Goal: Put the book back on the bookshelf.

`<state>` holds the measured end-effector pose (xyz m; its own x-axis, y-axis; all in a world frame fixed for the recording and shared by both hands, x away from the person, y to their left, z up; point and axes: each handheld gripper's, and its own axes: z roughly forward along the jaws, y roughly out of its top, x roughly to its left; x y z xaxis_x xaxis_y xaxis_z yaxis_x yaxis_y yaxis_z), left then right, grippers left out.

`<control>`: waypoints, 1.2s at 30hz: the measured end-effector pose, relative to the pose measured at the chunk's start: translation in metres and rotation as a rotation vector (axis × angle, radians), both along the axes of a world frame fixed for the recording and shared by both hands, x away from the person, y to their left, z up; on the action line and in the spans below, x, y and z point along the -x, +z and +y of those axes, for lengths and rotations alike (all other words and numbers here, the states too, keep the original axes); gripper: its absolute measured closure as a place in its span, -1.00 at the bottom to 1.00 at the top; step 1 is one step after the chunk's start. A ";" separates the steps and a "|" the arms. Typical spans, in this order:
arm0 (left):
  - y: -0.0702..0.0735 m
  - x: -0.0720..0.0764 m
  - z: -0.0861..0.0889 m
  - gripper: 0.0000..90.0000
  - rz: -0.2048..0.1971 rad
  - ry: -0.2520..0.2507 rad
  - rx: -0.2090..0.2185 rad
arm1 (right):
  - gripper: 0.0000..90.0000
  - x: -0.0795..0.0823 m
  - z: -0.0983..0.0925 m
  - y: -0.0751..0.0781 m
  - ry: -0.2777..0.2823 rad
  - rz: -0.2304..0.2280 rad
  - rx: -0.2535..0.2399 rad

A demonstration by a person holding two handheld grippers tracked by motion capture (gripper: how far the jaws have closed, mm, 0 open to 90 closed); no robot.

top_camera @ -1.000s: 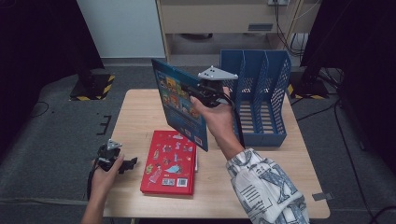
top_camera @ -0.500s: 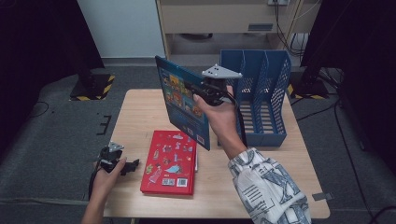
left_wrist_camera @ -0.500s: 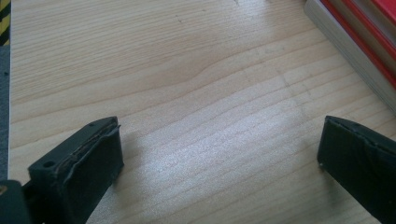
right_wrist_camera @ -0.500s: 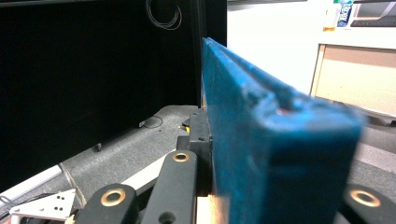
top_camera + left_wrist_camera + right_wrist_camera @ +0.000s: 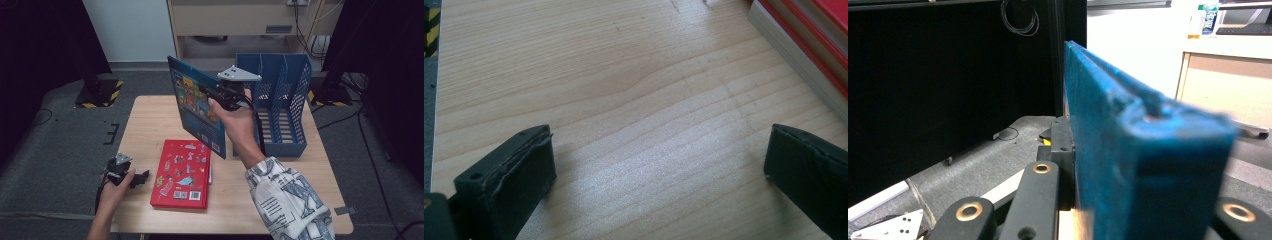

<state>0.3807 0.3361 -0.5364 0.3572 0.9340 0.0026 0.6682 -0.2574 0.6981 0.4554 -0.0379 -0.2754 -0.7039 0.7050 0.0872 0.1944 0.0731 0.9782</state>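
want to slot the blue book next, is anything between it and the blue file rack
Nothing visible. The right gripper holds the blue book upright above the table, just left of the blue file rack, whose slots look empty. The red book lies flat nearer the person, out of that path.

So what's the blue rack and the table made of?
The blue rack looks like moulded plastic: one even colour, slotted walls, slight sheen. The table looks like pale wood or a wood-look laminate: grain lines run across a smooth, softly shiny top.
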 end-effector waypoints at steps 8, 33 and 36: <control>0.000 0.000 0.000 -1.00 0.001 0.001 0.000 | 0.83 0.000 -0.003 0.005 -0.001 0.001 0.001; 0.000 0.000 0.000 -1.00 0.000 0.002 0.000 | 0.83 0.010 -0.052 0.028 -0.075 -0.018 -0.041; 0.000 0.000 0.000 -1.00 0.000 0.002 0.000 | 0.83 0.012 -0.063 0.030 -0.092 -0.016 -0.045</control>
